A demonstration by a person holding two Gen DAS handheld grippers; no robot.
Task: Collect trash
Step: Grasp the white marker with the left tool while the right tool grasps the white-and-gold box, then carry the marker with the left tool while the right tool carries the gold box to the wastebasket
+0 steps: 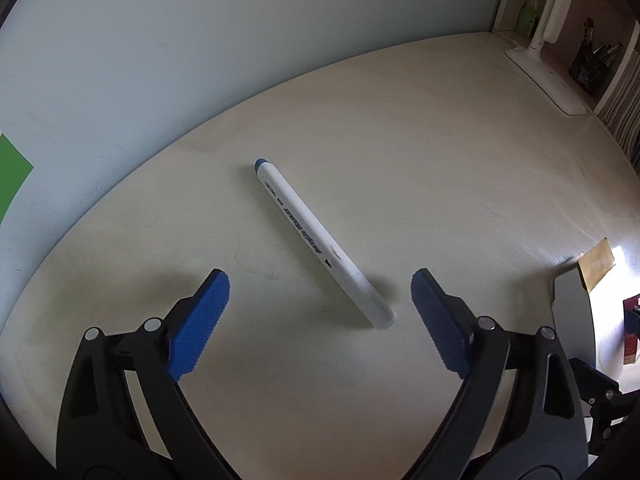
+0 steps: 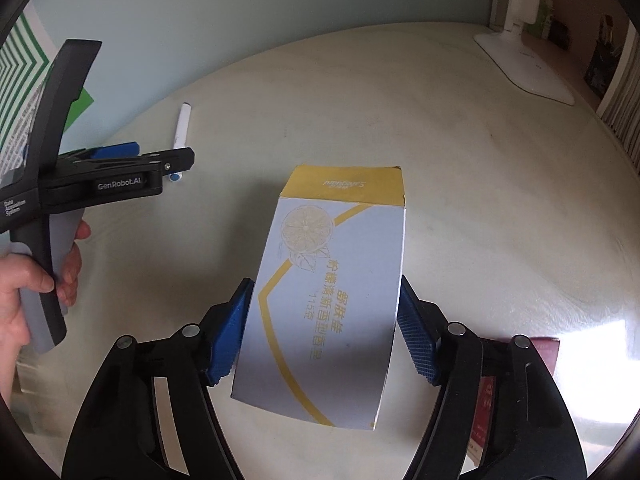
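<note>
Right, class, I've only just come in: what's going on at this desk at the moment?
A person is clearing a pale desk with a handheld gripper in each hand. The left gripper is open above a white marker lying on the desk, its near end between the fingers, not yet gripped. The right gripper has its blue pads on either side of a grey and yellow carton; whether it is squeezing cannot be told. A white lamp base stands at the far right.

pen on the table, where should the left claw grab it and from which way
Probably mid-barrel, on the printed white section of the pen, coming straight down from above. It lies flat and diagonal on the table, so turn the open left claw until its fingers close across the barrel, not along it.
</note>
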